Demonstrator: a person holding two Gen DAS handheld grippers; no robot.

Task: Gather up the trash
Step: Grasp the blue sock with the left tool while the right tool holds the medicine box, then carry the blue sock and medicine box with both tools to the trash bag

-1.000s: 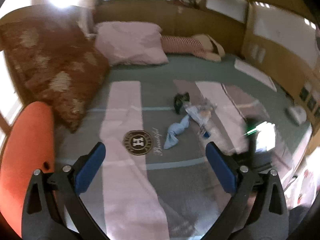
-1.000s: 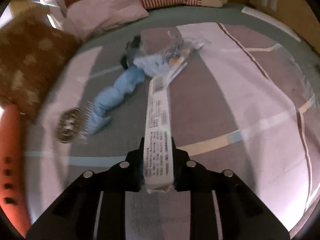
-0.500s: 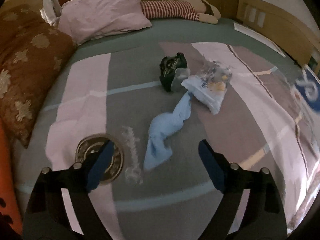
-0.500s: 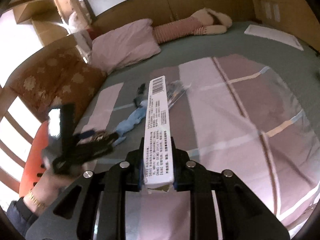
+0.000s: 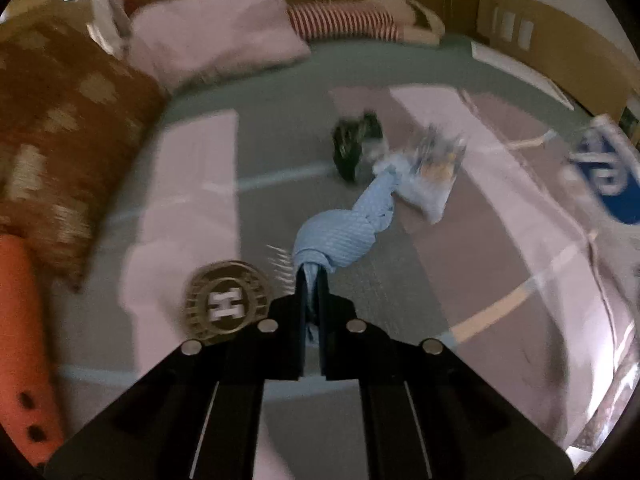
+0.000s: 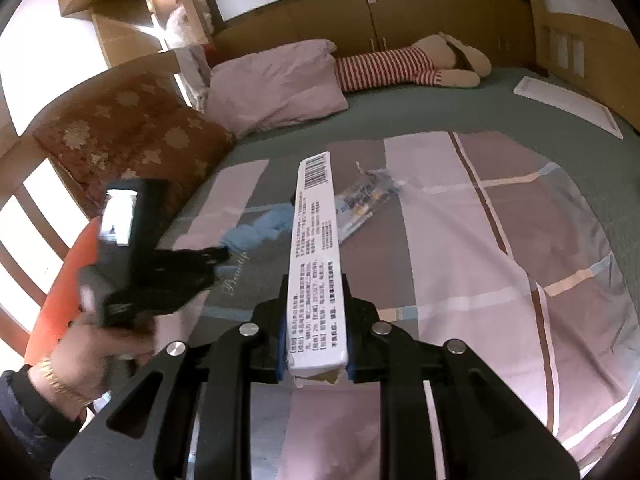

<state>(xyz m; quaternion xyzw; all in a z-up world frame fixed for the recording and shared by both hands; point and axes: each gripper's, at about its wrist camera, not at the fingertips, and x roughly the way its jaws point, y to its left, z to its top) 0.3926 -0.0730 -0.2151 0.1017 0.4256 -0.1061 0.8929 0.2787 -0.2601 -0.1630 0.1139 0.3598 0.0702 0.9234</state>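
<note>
A twisted light-blue cloth [image 5: 340, 236] lies on the striped blanket, and my left gripper [image 5: 313, 276] is shut on its near end. Behind it are a dark crumpled wrapper [image 5: 354, 146] and a clear plastic packet [image 5: 430, 168]. My right gripper [image 6: 316, 280] is shut on a long white box [image 6: 316, 248] with a barcode, held above the bed. In the right wrist view a hand [image 6: 92, 352] holds the left gripper [image 6: 218, 256] at the blue cloth [image 6: 260, 228]; the clear packet [image 6: 364, 200] lies past the box.
A brown flowered cushion [image 5: 60, 136] and a pink pillow [image 5: 216, 44] sit at the left and back. A striped plush toy [image 6: 392, 64] lies by the headboard. An orange chair [image 5: 20, 344] stands at the left. A blue-and-white bag [image 5: 608, 176] is at the right edge.
My left gripper has dropped to the blue cloth and shut on its near end. My right gripper has risen and pulled back with the white box in it.
</note>
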